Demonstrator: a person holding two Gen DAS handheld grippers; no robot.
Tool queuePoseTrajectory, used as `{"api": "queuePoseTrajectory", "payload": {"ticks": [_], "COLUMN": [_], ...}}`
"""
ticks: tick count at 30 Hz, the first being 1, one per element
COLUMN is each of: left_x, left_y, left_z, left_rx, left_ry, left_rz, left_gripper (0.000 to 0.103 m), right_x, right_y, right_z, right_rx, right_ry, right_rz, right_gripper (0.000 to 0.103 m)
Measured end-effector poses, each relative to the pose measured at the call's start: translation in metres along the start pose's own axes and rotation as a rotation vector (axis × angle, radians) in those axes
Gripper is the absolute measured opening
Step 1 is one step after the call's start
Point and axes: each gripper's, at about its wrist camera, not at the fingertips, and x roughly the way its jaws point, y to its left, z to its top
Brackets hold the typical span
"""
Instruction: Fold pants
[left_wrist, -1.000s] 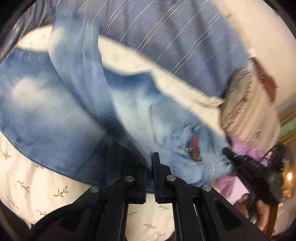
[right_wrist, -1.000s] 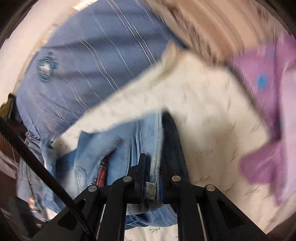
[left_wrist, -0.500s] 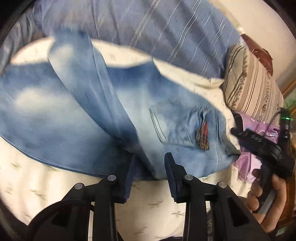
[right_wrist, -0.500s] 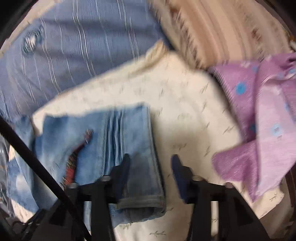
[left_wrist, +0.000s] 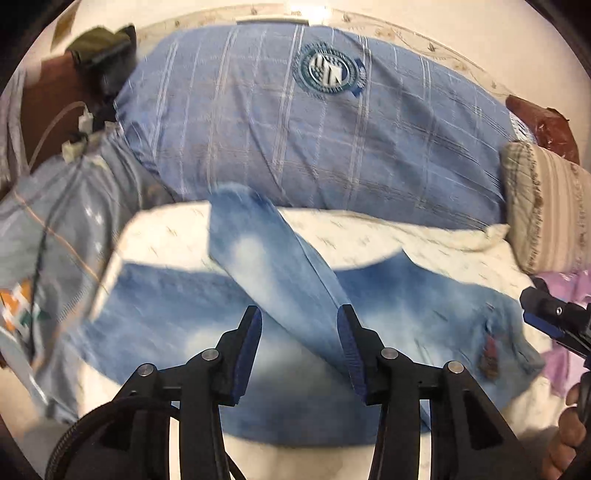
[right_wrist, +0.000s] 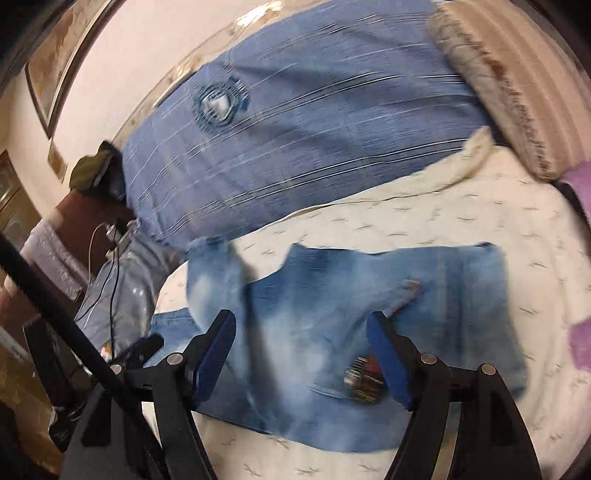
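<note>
Both grippers have let go of the jeans (left_wrist: 303, 280) and drawn back from them; a moment ago each was clamped on denim. Now the left gripper (left_wrist: 299, 325) hangs with its jaws parted and opening wider, nothing pinched between them. The right gripper (right_wrist: 301, 336) is the same, jaws spread and opening further, clear of the cloth.

Those jeans lie on the bed (right_wrist: 424, 229), on the cream sheet, near its front edge and just short of the blue pillow (left_wrist: 332, 125) at the head. One leg crosses over the other at a slant, its hem close to the pillow. The waist, with the red pocket patch (right_wrist: 364, 376), points toward the bed's right side, where a striped pillow (left_wrist: 546, 206) sits in the corner.

Seen through the left jaws, the crossed leg runs straight between the pads, lower down and apart from them. Through the right jaws, the seat and pocket fill the gap, again untouched.

My guess is the next step is squaring the legs. Best to take the slanted leg near its hem, lay it flush along the other, and smooth before folding.
</note>
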Motion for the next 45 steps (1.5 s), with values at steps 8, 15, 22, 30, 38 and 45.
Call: {"api": "queuePoseTrajectory", "payload": {"ticks": [8,15,22,30,38,45], "left_x": [0.035,0.055,0.063,0.077,0.087,0.091], "left_y": [0.005,0.014,0.029,0.042,0.099,0.126], "left_z": [0.002,0.007,0.016,0.023,0.037,0.055], "left_rx": [0.044,0.010,-0.023,-0.061,-0.283,-0.357], "left_ry": [-0.029,0.046,0.064,0.113,0.185,0.180], "left_rz": [0.085,0.124,0.163,0.139,-0.057,-0.155], "left_gripper": [0.047,0.047,0.047,0.047,0.048,0.059], "right_x": [0.066,0.129,0.181,0.228,0.210,0.163], "right_y": [0.041,0.066,0.087,0.090,0.108,0.145], "right_z": [0.011,0.004,0.014,0.014,-0.003,-0.054], "right_rx": [-0.043,-0.062,-0.055,-0.033,-0.095,-0.236], "right_ry": [0.115,0.243,0.300,0.394,0.414,0.383], "right_rz": [0.111,0.130,0.142,0.092,0.101,0.285], "right_gripper": [0.075,0.075,0.074,0.056,0.004,0.011]}}
